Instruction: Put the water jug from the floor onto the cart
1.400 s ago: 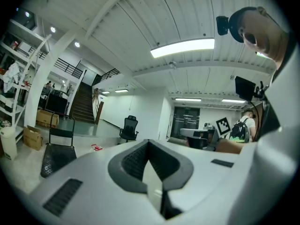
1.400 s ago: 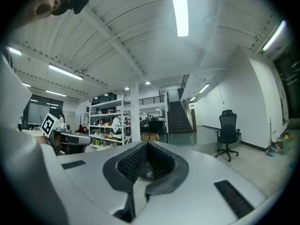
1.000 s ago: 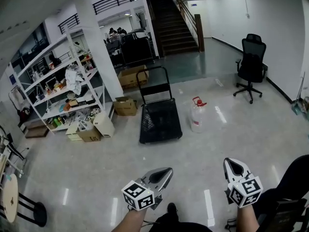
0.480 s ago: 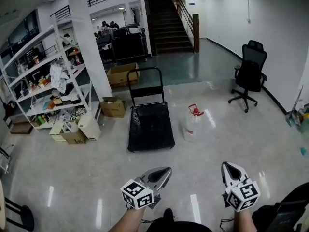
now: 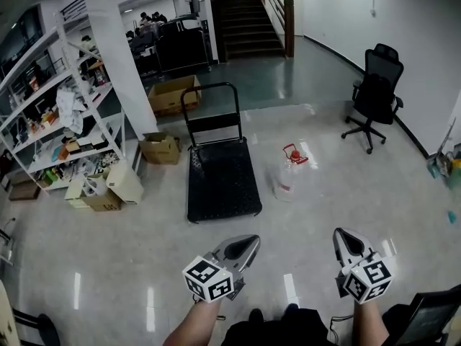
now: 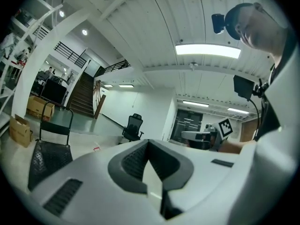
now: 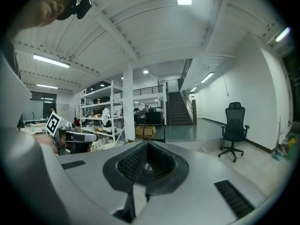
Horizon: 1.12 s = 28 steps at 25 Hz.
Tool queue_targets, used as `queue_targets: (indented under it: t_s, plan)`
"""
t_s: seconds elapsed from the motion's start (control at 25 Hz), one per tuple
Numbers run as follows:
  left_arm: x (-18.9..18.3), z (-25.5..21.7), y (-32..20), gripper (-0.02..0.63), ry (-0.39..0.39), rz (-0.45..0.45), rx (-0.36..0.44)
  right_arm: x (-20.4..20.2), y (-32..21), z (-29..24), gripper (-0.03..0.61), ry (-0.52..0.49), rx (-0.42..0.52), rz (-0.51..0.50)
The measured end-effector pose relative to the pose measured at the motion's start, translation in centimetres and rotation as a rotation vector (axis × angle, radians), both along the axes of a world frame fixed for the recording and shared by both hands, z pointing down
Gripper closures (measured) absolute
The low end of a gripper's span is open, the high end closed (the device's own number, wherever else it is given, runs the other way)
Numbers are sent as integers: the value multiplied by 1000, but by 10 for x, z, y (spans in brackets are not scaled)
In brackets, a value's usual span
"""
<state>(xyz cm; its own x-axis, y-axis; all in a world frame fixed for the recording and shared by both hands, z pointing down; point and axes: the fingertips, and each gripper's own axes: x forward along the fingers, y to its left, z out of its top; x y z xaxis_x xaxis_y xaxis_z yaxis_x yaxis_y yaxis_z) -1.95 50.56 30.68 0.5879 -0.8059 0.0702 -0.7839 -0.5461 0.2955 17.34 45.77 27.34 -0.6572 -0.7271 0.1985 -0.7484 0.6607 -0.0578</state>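
Head view: a wide room with a glossy pale floor. The water jug, clear with a red cap and handle, stands upright on the floor just right of the cart, near it but not touching. The cart is a black flat platform with an upright push handle at its far end. Left of the cart lie cardboard boxes, and behind them stands white shelving crowded with clutter. A dark staircase rises at the far side, and a black office chair stands far right. Near the bottom edge, two forearms hold the left tongs and the right tongs. Both point away toward the far side, well apart from the jug and the cart.

Left gripper view: the left tongs are closed, tips meeting, with nothing between them. Beyond them the cart sits at left and the office chair further off. A small red speck on the floor between them may be the jug's cap, but it is too small to be sure. The right tongs show at right.

Right gripper view: the right tongs are closed tip to tip and empty. The left tongs appear at left, the shelving and staircase lie ahead, and the chair is at right.
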Motion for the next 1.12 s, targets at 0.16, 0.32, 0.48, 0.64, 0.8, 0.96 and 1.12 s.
queue_targets:
  t_s: [0.16,0.32,0.48,0.64,0.8,0.96,1.12]
  plan:
    - [-5,3,-41,620,2,6,-24,-13,-43,3,586,-20,-10,-4]
    - [-2,2,-97,620,-21,-4,-23,-17,-107,9,585,-47,-22,-18]
    - [7,1,-171,620,-39,-33,-25,-10,-183,14,586,-66,-5,-52]
    - [20,-10,-243,620,-53,-48,-27,1,-256,7,584,-84,-6,-84]
    - [28,-22,-299,620,-55,-72,-17,3,-313,3,584,-90,1,-135]
    - [29,-21,-350,620,-64,-70,-33,-5,-365,13,581,-101,-23,-156]
    - [22,-15,-404,620,-82,-54,-34,-17,-418,24,565,-108,-39,-151]
